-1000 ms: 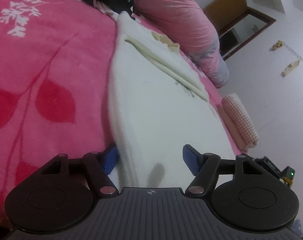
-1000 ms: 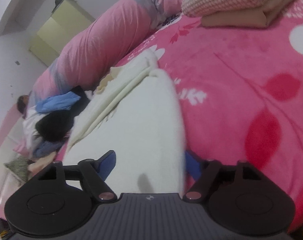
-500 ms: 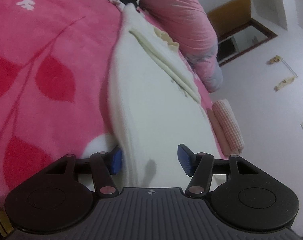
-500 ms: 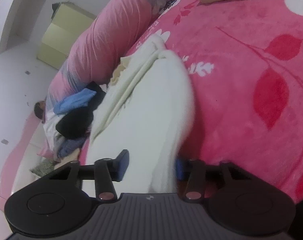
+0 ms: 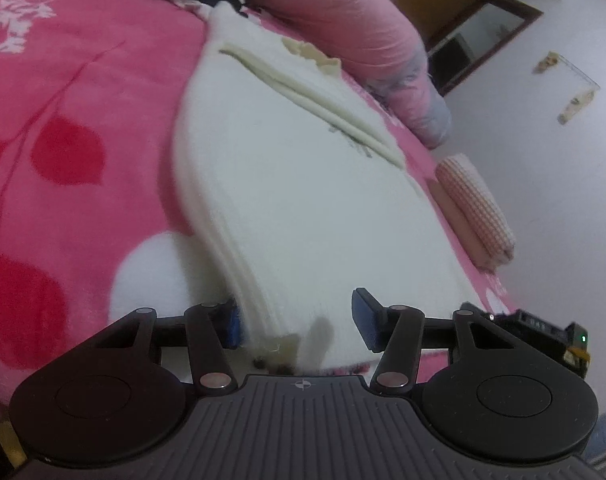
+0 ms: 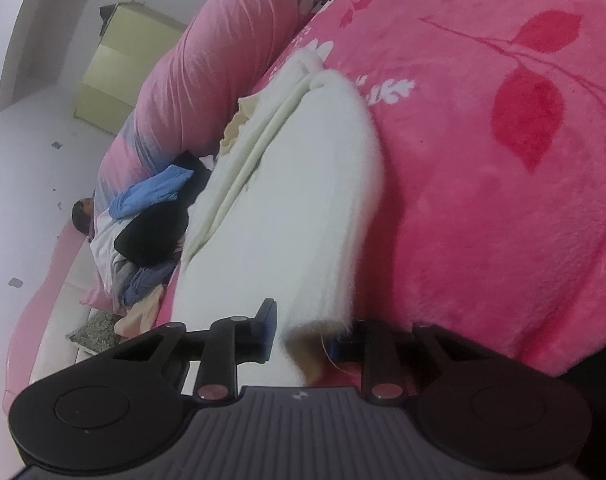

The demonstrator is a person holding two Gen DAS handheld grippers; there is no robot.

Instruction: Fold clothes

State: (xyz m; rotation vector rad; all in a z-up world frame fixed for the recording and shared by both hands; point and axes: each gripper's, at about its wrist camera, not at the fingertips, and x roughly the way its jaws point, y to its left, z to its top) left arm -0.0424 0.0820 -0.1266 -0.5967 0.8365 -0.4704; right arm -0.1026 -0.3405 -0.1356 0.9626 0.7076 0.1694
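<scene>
A white fluffy garment (image 5: 303,200) lies lengthwise on the pink leaf-print bedcover (image 5: 83,100), a cream strip folded along its far side. My left gripper (image 5: 297,316) straddles its near layered edge. One pad touches the edge and the other stands clear above the flat fabric, so the jaws are open. In the right wrist view the same garment (image 6: 295,200) runs away from me. My right gripper (image 6: 305,338) is closing, its blue pads pressing the near corner from both sides; the beige underside shows there.
A rolled pink duvet (image 5: 343,20) lines the bed's far side. A folded checked stack (image 5: 475,200) lies beyond the garment. A heap of blue, black and grey clothes (image 6: 151,232) lies at the far end. A dark device (image 5: 543,332) sits by the bed edge.
The right jaws have narrowed from wide apart to pinching the garment's near corner, and that hand has rolled and dipped. The left jaws narrowed a little around the near edge.
</scene>
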